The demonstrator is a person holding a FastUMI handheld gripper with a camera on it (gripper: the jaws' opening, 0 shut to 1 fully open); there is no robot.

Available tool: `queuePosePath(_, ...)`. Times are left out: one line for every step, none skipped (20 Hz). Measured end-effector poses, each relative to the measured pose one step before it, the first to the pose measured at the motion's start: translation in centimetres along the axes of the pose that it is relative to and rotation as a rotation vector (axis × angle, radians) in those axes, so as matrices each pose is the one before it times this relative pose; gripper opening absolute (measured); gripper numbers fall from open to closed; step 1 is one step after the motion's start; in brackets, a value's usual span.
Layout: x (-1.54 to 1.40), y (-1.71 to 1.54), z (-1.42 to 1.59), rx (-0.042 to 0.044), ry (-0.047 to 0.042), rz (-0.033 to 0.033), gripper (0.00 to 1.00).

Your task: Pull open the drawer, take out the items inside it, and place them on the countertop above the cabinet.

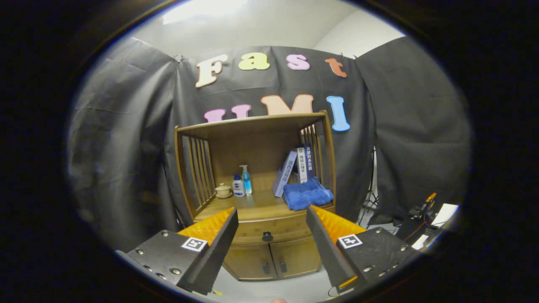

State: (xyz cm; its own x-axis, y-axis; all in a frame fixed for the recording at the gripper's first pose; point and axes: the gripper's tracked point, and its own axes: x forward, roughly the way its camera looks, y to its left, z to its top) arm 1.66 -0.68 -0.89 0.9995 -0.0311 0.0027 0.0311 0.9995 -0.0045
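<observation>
Tongs (271, 248) gape wide and empty in the lower frame. Between them, at centre, I see the drawer (269, 230) shut, I think, its knob (267, 236) untouched. Nothing's done: opening, emptying, placing on the bench (257, 206) all remain.

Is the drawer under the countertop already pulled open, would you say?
No, the drawer sits flush, its knob untouched beyond the open gripper.

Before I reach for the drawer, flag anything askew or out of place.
Only the leftmost book leans against the upright ones; towel lies rumpled. Drawer is closed, seen between the open gripper fingers.
</observation>
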Motion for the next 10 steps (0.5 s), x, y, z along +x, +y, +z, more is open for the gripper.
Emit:
queuePosePath(0.176,-0.095,0.118,-0.0025,-0.01105,-0.00302,0.98)
queuePosePath(0.346,-0.136,0.053,-0.00484,-0.01058,-0.00305,0.98)
queuePosePath(0.348,-0.255,-0.245,-0.00295,-0.00001,-0.00779,0.97)
queuePosePath(0.469,-0.304,-0.511,-0.00012,0.00436,-0.00831,0.97)
queuePosePath(0.582,-0.001,-0.386,0.00263,0.00538,-0.0026,0.97)
queuePosePath(0.542,0.184,-0.422,0.00161,0.00449,0.0022,0.97)
queuePosePath(0.738,0.246,-0.315,-0.00447,-0.00176,0.00644,0.97)
queuePosePath(0.855,0.24,-0.261,-0.0088,-0.00832,0.01032,0.97)
queuePosePath(0.94,0.056,-0.482,-0.01562,-0.00659,-0.00242,0.97)
queuePosePath(0.971,-0.027,-0.857,-0.02003,-0.00277,-0.00621,0.97)
